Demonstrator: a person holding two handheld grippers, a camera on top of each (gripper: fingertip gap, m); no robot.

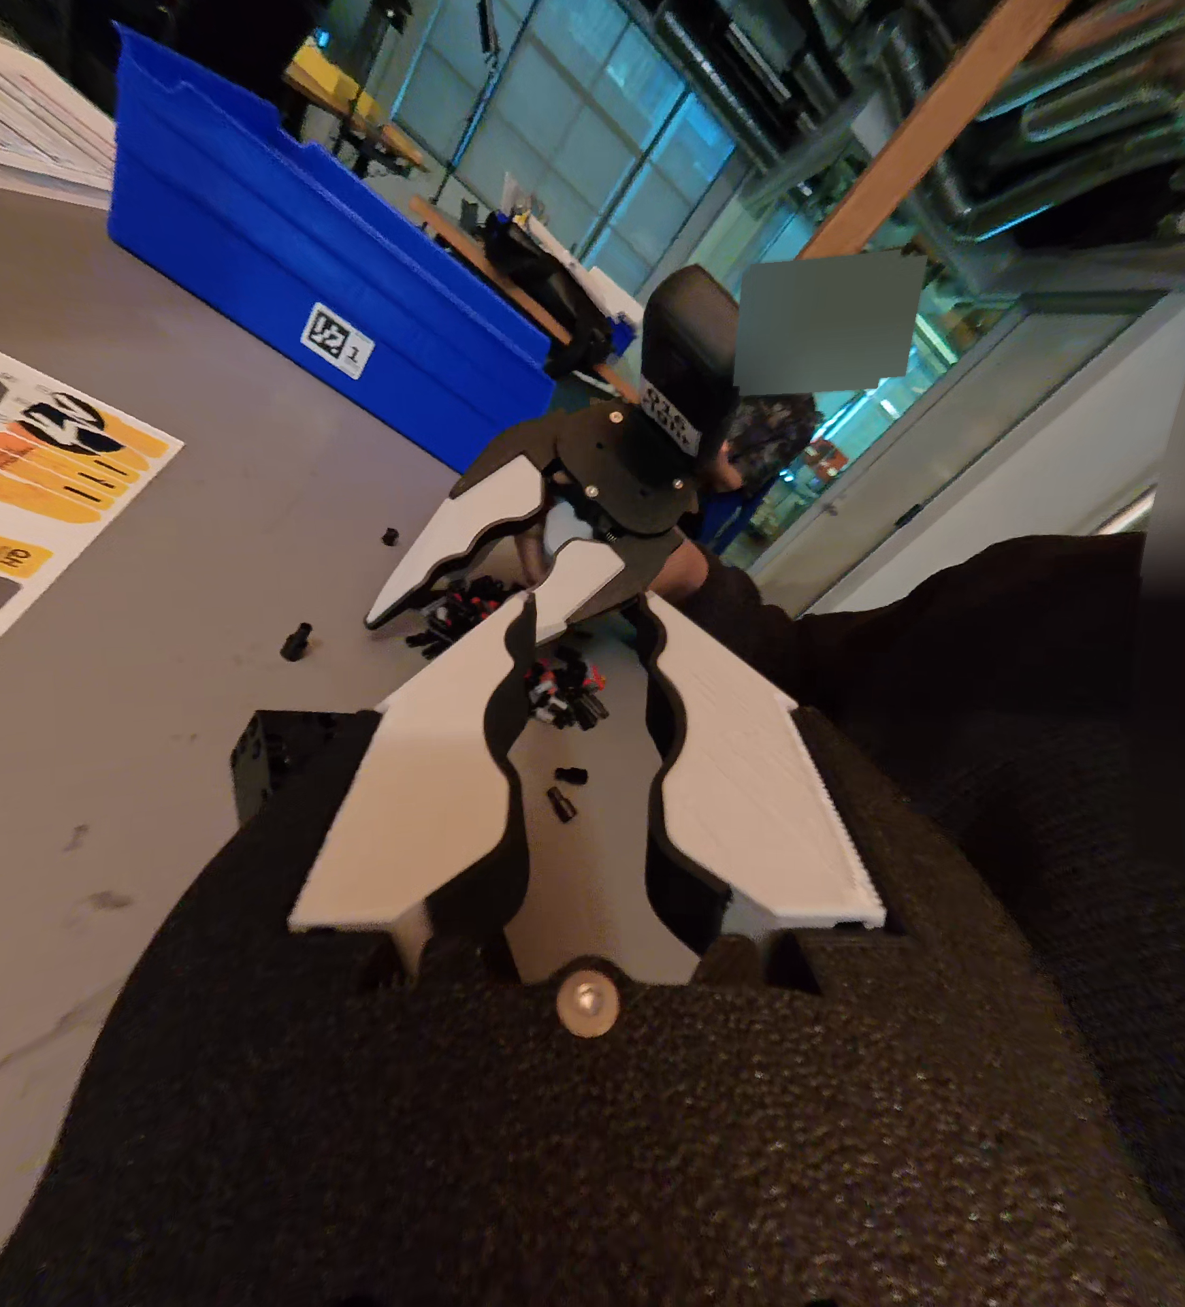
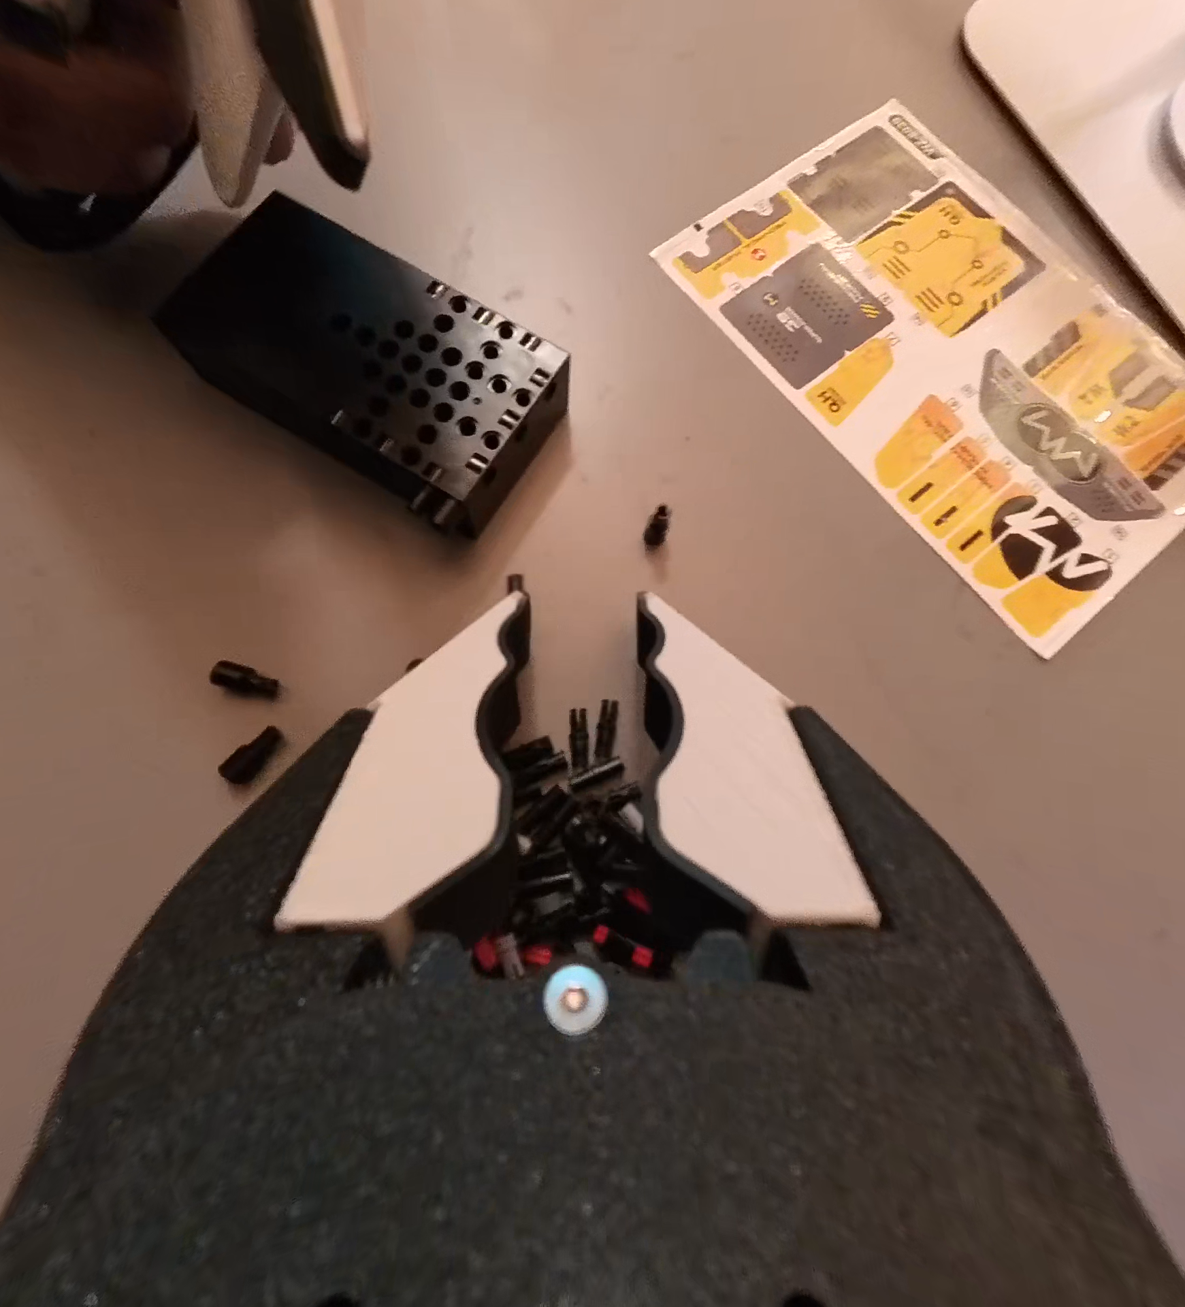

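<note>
- Left wrist view: my left gripper [image 1: 586, 622] hovers with fingers apart and empty over the grey table [image 1: 151, 707], two loose black pins [image 1: 564, 792] lying between them. Ahead, my right gripper [image 1: 462, 608] dips into the pile of black and red pins [image 1: 561, 689]; a blue bin [image 1: 306, 233] stands far left.
- Right wrist view: fingers apart, nothing clamped, I straddle the pile [image 2: 575, 827]. A black perforated block [image 2: 391, 368] sits far left, a sticker sheet [image 2: 950, 382] far right. I judge a careless closing could scatter pins.
</note>
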